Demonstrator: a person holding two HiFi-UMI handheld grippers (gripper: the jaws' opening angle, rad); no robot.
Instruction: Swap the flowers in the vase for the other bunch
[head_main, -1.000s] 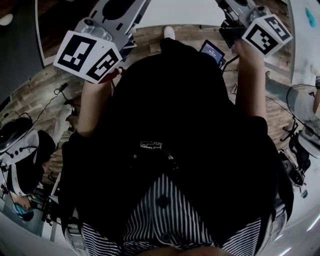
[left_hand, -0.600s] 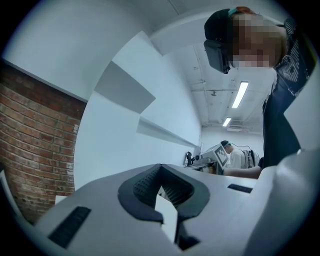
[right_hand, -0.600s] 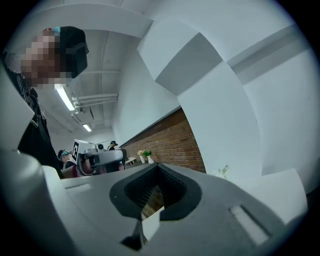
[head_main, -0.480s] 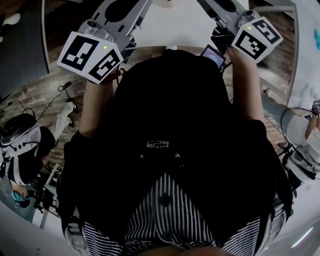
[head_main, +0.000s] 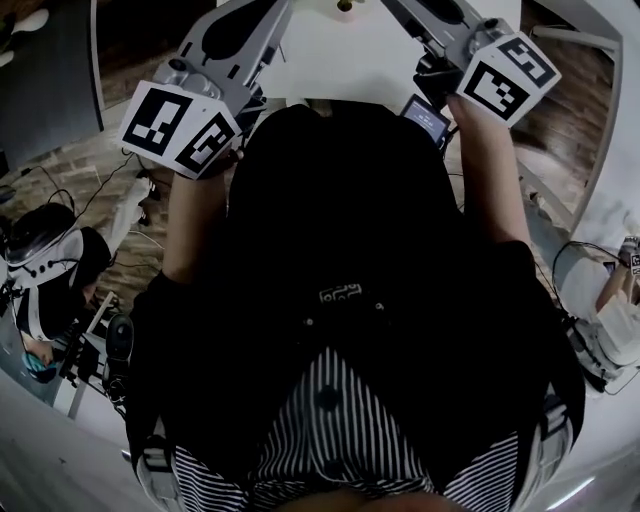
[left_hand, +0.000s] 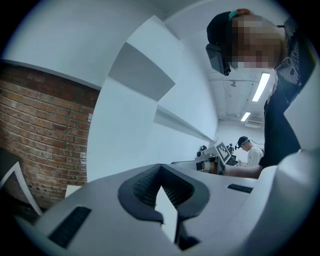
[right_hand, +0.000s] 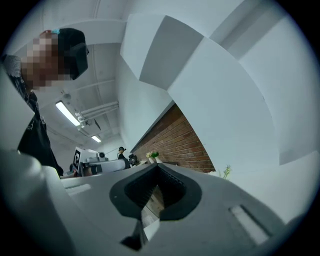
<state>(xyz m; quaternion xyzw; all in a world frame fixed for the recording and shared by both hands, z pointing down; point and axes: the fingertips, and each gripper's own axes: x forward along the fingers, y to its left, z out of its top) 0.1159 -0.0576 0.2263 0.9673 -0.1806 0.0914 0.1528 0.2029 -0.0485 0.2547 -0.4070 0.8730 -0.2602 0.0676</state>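
Jaws on my left gripper (left_hand: 161, 172) and my right gripper (right_hand: 157, 170) are pressed together, holding nothing. I hold both over the near edge of the white tabletop (head_main: 340, 60). Far off, a small flower bunch (right_hand: 151, 156) shows before the brick wall (right_hand: 185, 140).
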